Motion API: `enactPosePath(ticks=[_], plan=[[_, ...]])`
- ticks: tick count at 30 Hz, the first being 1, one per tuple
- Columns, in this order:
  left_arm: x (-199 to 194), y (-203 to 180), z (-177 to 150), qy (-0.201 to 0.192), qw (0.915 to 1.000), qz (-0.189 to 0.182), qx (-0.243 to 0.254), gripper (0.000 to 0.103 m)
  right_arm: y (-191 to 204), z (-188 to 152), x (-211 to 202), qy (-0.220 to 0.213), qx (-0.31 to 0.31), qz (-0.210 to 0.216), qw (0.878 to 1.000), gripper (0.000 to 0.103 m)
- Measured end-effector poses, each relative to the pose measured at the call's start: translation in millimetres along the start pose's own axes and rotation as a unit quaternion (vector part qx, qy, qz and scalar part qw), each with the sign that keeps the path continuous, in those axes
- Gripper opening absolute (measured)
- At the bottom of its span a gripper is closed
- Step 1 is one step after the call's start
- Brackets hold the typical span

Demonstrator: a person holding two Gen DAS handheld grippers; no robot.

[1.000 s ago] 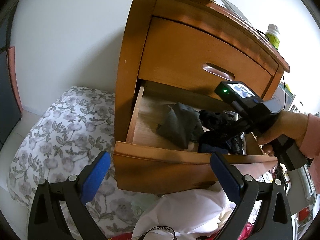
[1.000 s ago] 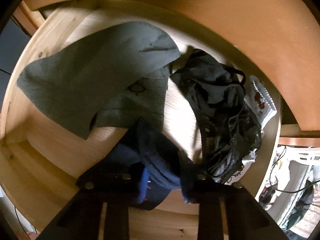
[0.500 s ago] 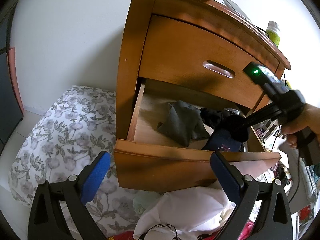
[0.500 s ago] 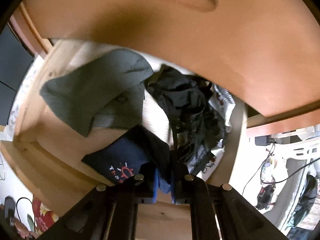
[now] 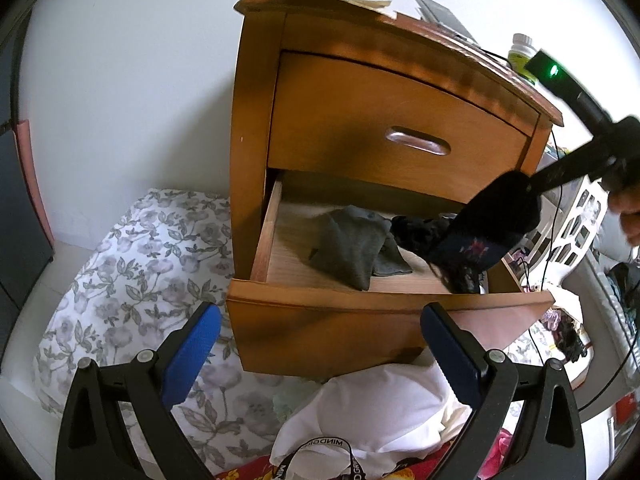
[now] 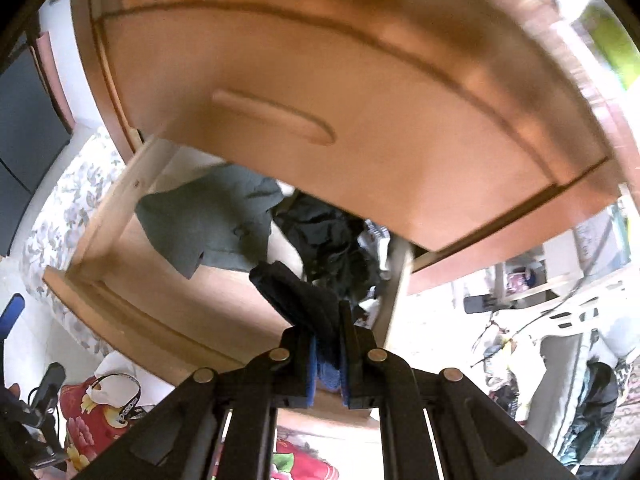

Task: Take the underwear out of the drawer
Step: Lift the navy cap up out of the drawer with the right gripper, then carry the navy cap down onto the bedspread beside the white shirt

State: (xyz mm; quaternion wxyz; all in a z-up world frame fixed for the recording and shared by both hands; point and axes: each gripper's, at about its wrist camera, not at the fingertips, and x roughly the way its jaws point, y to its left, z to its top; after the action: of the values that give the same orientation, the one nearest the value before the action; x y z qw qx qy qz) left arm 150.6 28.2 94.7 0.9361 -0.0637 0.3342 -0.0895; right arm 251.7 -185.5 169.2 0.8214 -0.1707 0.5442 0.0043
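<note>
The lower drawer [image 5: 360,304] of a wooden nightstand stands pulled out. Dark navy underwear [image 5: 488,224] with a small red print hangs just above the drawer's right end. My right gripper [image 6: 326,332] is shut on it, the cloth [image 6: 296,292] bunched between the blue pads. A grey garment [image 5: 356,248] and a heap of black garments [image 5: 420,232] lie inside the drawer. My left gripper [image 5: 318,316] is open and holds nothing, in front of the drawer's front panel.
The upper drawer [image 5: 400,136] is closed, and a green-labelled bottle [image 5: 522,56] stands on the nightstand top. Floral bedding [image 5: 132,280] lies to the left, a white cloth [image 5: 380,408] below the drawer, and a white plastic basket [image 5: 576,224] to the right.
The right gripper has risen up and to the right, lifting the navy underwear from the drawer floor to above its right end. The left gripper has stayed put.
</note>
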Motion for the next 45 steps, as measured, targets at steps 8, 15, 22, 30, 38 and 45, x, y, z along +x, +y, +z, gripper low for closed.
enactPosePath(ticks=[8,15,22,30,38,45], plan=[[-20,-4,-2,-0.015,0.9998,0.003,0.009,0.100,-4,-11,-54,-0.043,-0.008,-0.017,0.999,0.009],[-34,-7,-3,-0.024,0.9995,0.007,0.018,0.100,9,-31,-92,-0.064,-0.029,-0.006,0.998,0.009],[-42,-10,-3,-0.032,0.9992,0.008,0.025,0.100,36,-61,-108,-0.061,-0.060,0.027,0.996,0.009],[-43,-3,-4,-0.031,0.9992,0.016,0.018,0.100,78,-91,-89,-0.027,-0.105,0.066,0.992,0.009],[-37,9,-6,-0.022,0.9994,0.025,0.003,0.100,105,-105,-45,0.019,-0.115,0.097,0.988,0.009],[-34,16,-6,-0.019,0.9994,0.030,-0.005,0.100,125,-108,-23,0.040,-0.115,0.144,0.982,0.009]])
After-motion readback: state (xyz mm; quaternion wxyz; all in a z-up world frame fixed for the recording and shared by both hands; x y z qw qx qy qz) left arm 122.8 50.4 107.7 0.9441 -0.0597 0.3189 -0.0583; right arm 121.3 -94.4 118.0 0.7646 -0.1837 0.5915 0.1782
